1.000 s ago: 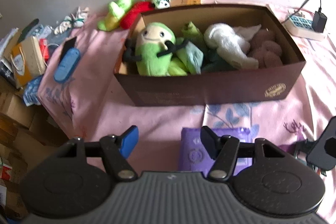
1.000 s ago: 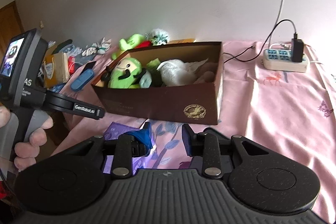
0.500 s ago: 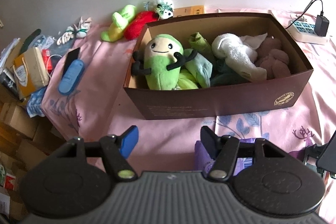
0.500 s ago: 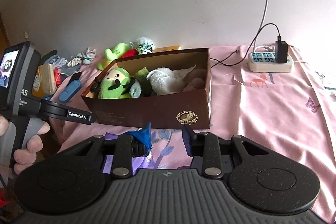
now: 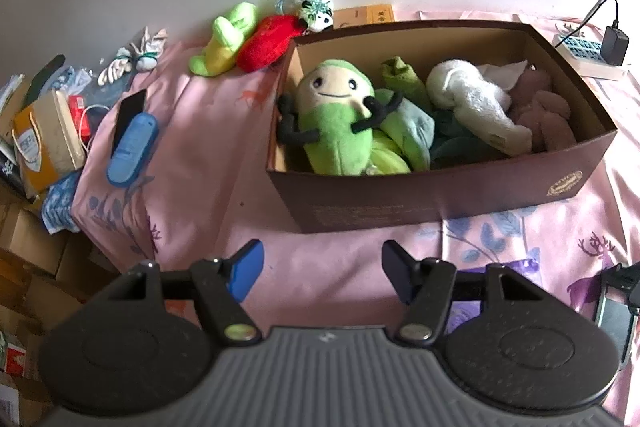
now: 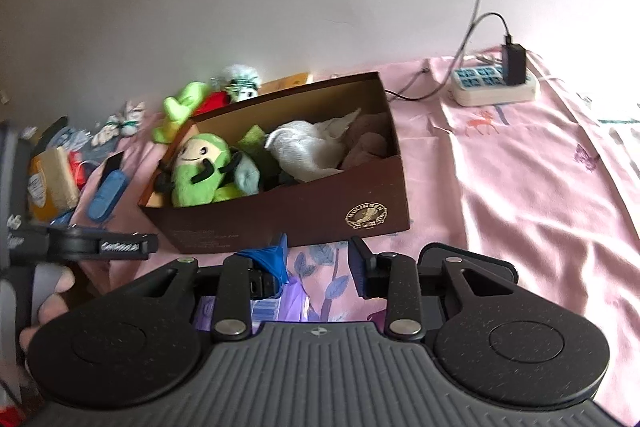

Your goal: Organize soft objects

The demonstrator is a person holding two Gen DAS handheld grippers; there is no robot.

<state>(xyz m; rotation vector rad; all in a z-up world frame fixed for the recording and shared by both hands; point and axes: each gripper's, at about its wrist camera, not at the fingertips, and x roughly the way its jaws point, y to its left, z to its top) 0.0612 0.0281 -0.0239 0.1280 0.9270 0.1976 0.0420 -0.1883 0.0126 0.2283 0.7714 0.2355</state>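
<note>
A brown cardboard box (image 5: 440,203) (image 6: 304,215) stands on the pink cloth, full of soft things. Among them are a green plush with a smiling face (image 5: 338,123) (image 6: 198,169), a white plush (image 5: 476,107) (image 6: 308,147), a brownish-pink plush (image 5: 540,111) and green cloths (image 5: 404,119). Behind the box's left corner lie a yellow-green plush (image 5: 224,43), a red plush (image 5: 268,43) and a small white panda toy (image 5: 314,7). My left gripper (image 5: 322,269) hovers open and empty in front of the box. My right gripper (image 6: 318,261) is also open and empty, near the box's front wall.
A purple packet (image 5: 516,269) (image 6: 294,301) lies on the cloth under the grippers. A power strip with a charger (image 5: 588,55) (image 6: 492,87) sits at the back right. A blue case (image 5: 132,143), a dark phone (image 5: 130,107) and clutter line the cloth's left edge. A hand (image 6: 52,303) grips the left device.
Both cameras have drawn back and shifted, so the box sits further right in the left view. The right view has rolled, and the box now looks tilted. Both grippers stay open and empty.
</note>
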